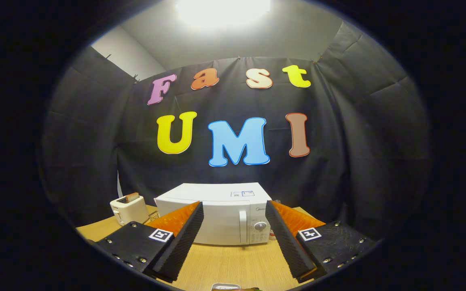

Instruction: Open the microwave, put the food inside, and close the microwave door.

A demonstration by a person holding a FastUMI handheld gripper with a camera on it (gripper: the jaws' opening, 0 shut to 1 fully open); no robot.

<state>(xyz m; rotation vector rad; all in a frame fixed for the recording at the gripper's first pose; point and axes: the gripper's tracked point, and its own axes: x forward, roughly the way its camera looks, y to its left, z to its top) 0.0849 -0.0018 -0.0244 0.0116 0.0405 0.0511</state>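
Note:
A white microwave [217, 216] stands on the wooden table [233, 262], well beyond my fingers, with its door shut. Its vertical handle [243, 226] and a round knob [260, 226] sit on the right part of the front. My gripper [235, 238] is open, held above the table, with nothing between its fingers. Close under the fingers, a small piece of a white-rimmed thing [227, 287] with something greenish on it peeks in; I cannot tell what it is.
A small white toaster [128, 209] with a slice of bread in it stands to the left of the microwave. A wire rack [154, 214] shows between the two. Black cloth walls close in the booth behind and at both sides.

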